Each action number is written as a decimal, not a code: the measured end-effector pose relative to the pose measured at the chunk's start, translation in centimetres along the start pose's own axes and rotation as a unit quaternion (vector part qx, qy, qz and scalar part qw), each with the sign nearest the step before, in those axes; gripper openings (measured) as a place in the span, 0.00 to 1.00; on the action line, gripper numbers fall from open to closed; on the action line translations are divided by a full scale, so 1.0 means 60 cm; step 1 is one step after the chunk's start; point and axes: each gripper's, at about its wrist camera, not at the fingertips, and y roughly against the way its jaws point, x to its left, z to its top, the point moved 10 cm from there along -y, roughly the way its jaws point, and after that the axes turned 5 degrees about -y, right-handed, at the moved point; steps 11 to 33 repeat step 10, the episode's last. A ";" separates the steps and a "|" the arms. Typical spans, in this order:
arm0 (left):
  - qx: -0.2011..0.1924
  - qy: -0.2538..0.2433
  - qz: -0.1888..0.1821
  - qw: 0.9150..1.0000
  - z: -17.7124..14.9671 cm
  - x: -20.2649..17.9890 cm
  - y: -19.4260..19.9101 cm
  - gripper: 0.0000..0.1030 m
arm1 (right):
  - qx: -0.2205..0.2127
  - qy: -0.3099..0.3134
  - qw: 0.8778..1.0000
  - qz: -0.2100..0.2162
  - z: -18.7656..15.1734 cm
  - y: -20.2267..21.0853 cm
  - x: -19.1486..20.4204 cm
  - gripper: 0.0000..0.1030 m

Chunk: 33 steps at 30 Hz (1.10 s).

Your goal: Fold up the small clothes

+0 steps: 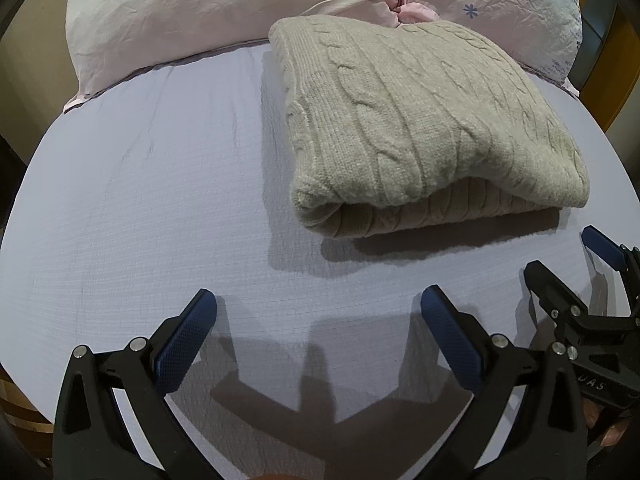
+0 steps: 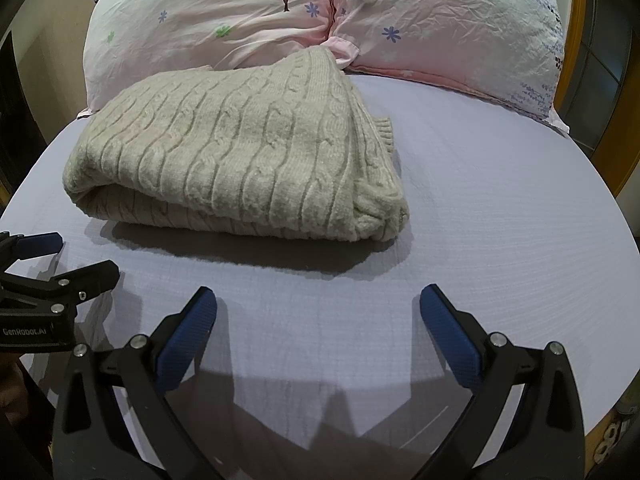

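Observation:
A beige cable-knit sweater [image 1: 420, 120] lies folded in a thick bundle on the lavender bed sheet [image 1: 140, 200]. It also shows in the right wrist view [image 2: 240, 152], with a ribbed cuff sticking out at its right side. My left gripper [image 1: 318, 304] is open and empty, hovering over the sheet in front of the sweater and apart from it. My right gripper [image 2: 318, 304] is open and empty, in front of the sweater. Each gripper shows at the edge of the other's view, the right one [image 1: 568, 260] and the left one [image 2: 86, 254].
Two pink floral pillows [image 2: 224, 20] [image 2: 460, 28] lie behind the sweater at the head of the bed. The sheet [image 2: 500, 200] spreads to the right of the sweater. A wooden bed frame [image 1: 616, 64] shows at the right edge.

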 end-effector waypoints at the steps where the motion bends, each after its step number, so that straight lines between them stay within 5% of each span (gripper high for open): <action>1: -0.001 0.000 0.000 1.000 0.000 0.000 0.000 0.99 | 0.000 0.000 1.000 0.000 0.000 0.000 0.000 0.98; 33: -0.001 0.000 0.000 1.000 0.000 -0.001 0.001 0.99 | -0.001 -0.001 1.000 -0.001 0.000 -0.001 0.002 0.98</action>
